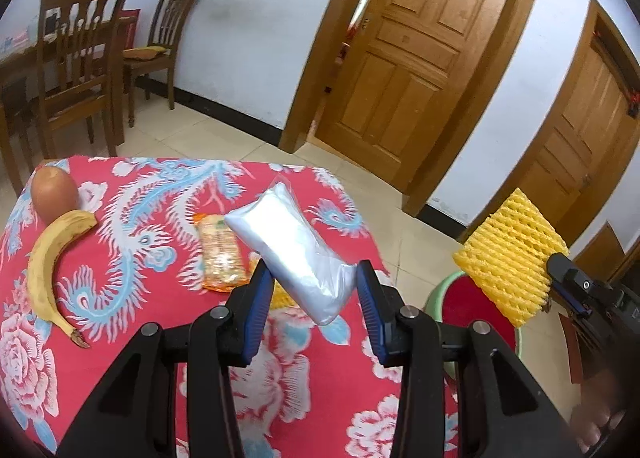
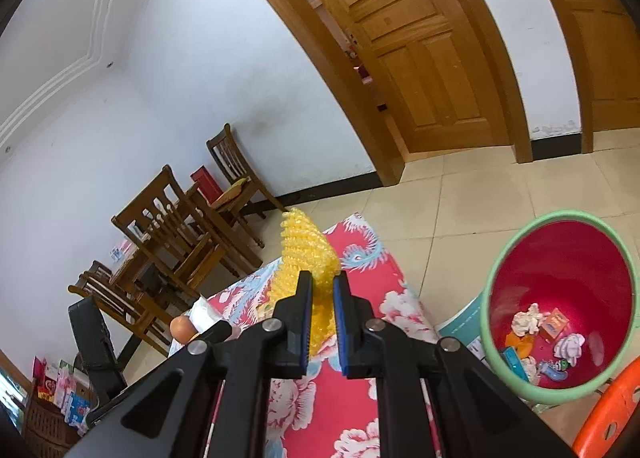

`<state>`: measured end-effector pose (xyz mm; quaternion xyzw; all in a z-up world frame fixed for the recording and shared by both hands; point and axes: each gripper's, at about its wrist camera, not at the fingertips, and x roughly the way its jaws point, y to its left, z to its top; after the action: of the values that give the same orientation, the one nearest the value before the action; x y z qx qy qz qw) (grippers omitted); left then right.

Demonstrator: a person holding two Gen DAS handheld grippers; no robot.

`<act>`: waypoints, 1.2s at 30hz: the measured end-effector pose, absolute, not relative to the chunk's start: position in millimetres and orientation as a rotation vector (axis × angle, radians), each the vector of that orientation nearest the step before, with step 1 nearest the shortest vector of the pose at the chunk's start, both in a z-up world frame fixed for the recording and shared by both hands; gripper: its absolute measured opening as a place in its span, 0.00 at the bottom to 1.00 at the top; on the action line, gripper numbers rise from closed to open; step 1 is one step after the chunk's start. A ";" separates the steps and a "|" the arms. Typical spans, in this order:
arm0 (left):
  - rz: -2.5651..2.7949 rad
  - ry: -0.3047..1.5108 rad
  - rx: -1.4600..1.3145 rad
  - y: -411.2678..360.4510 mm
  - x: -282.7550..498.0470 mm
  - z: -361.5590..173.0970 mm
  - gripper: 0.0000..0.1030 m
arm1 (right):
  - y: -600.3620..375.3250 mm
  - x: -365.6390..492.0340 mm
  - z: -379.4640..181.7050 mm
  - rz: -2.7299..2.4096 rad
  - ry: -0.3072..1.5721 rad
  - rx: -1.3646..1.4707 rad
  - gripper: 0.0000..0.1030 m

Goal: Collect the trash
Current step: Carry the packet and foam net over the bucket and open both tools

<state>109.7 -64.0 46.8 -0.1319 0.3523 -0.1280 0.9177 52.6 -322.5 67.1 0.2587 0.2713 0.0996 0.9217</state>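
Note:
My left gripper (image 1: 314,278) is shut on a white plastic packet (image 1: 286,242), which it holds tilted above the red flowered tablecloth (image 1: 140,218). To the right, over the floor, my right gripper (image 2: 322,286) is shut on a yellow foam fruit net (image 2: 306,254); the left wrist view shows that foam net (image 1: 510,254) above the bin (image 1: 434,298). The red bin with a green rim (image 2: 492,286) stands on the floor right of the table and holds several crumpled bits of trash. An orange snack wrapper (image 1: 220,254) lies on the cloth behind the packet.
A banana (image 1: 48,270) and a brown egg (image 1: 54,194) lie at the table's left. Wooden chairs (image 1: 76,74) and a table stand by the far wall, and two wooden doors (image 1: 416,58) are behind. An orange stool (image 2: 608,414) sits beside the bin.

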 end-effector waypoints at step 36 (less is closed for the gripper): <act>-0.591 0.828 -0.045 -247.0 89.3 30.1 0.42 | -453.6 -8.7 -4.5 -0.185 0.585 0.622 0.12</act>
<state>89.3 -247.0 30.1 -0.0216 0.3964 -0.2830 0.8731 -8.7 -453.6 -4.5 0.3013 0.2833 -0.0894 0.9061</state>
